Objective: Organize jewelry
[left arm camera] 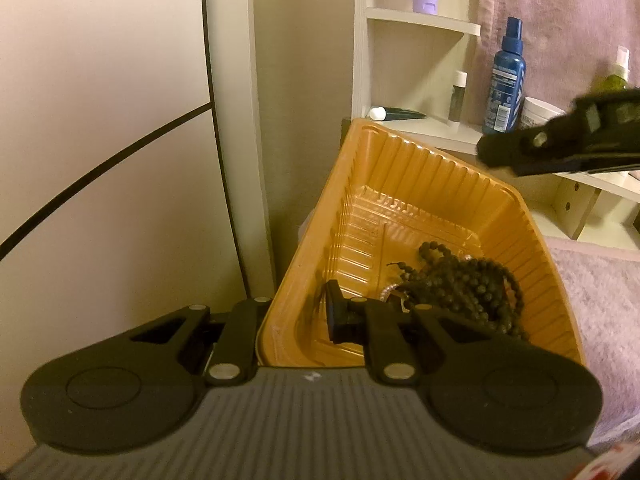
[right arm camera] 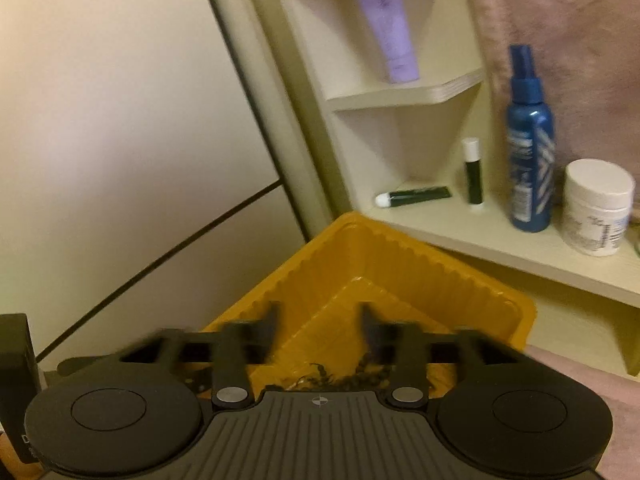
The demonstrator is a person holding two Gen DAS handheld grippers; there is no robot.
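An orange ribbed plastic tray (left arm camera: 432, 184) holds a pile of dark beaded necklaces (left arm camera: 468, 284) and something silvery beside them. My left gripper (left arm camera: 296, 320) is shut on the tray's near left wall, one finger (left arm camera: 334, 316) inside and the other outside. My right gripper (right arm camera: 318, 328) is open and empty above the tray (right arm camera: 400, 268), with the beads (right arm camera: 360, 368) just below its fingers. The right gripper also shows in the left wrist view (left arm camera: 560, 140), above the tray's far right rim.
A cream corner shelf (right arm camera: 460, 224) stands behind the tray with a blue spray bottle (right arm camera: 530, 140), a white jar (right arm camera: 598, 208), two small dark tubes (right arm camera: 472, 172) and a lilac tube (right arm camera: 384, 24). A pink fluffy cover (left arm camera: 600, 304) lies to the right. A wall is at left.
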